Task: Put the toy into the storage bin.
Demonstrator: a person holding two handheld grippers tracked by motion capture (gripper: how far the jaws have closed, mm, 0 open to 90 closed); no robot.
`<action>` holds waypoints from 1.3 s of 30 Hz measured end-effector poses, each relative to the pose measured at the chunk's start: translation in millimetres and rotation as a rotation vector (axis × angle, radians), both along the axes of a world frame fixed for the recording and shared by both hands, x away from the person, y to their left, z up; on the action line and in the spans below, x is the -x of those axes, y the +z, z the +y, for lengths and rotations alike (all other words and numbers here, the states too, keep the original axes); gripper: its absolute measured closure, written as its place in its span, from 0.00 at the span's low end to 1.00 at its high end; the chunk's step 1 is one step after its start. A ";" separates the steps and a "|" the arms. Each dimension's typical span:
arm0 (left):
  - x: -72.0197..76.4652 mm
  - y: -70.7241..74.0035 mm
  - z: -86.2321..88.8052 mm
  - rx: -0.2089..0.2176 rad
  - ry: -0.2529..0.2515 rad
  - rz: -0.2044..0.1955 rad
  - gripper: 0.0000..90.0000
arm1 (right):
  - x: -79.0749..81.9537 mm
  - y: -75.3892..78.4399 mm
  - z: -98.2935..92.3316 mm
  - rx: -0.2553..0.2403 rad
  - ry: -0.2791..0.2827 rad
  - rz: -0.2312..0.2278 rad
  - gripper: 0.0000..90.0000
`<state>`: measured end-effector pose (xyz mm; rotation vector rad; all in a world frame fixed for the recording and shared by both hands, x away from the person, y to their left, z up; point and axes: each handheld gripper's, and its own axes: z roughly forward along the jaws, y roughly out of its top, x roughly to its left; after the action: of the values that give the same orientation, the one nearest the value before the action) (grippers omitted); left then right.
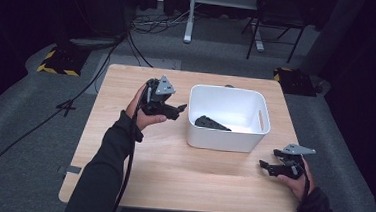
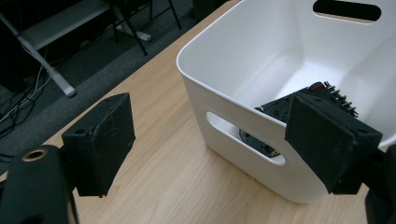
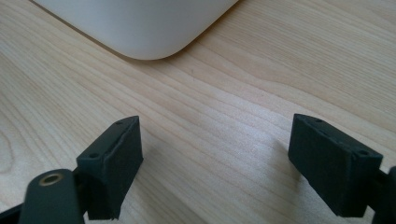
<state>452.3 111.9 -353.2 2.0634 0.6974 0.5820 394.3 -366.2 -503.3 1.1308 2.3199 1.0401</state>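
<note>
A white plastic bin [image 1: 227, 90] stands on the wooden table [image 1: 172, 160], right of centre. A black mechanical part [image 1: 212, 123] lies in the bin's bottom by its left wall. My left gripper [image 1: 178, 109] hovers just left of the bin and points at it. In the left gripper view its jaws [image 2: 210, 140] are open with nothing between them; the bin's wall [image 2: 243, 135] and the black part [image 2: 275, 106] lie just ahead. My right gripper [image 1: 267, 165] rests near the table's front right, open and empty [image 3: 217, 163], with the bin's corner [image 3: 140, 28] in front of it.
Bare wood spreads across the front and left of the table. On the grey floor beyond it stand a chair [image 1: 277, 22], a white desk leg [image 1: 190, 16], cables [image 1: 151, 26] and a yellow-and-black striped base [image 1: 58, 62].
</note>
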 end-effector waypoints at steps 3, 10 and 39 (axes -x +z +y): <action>2.3 -2.5 1.5 -0.005 0.005 0.001 0.18 | 0.0 0.0 0.0 0.000 0.000 0.001 0.20; 7.6 -8.5 6.8 -0.049 0.020 -0.006 0.18 | 0.0 0.0 0.0 0.001 0.000 0.001 0.20; 28.5 -36.2 42.4 -0.110 0.081 0.018 0.18 | 0.0 0.0 0.0 0.001 0.000 0.000 0.20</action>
<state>423.8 154.3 -389.4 2.1519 0.7776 0.6615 394.3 -366.2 -503.2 1.1308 2.3206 1.0387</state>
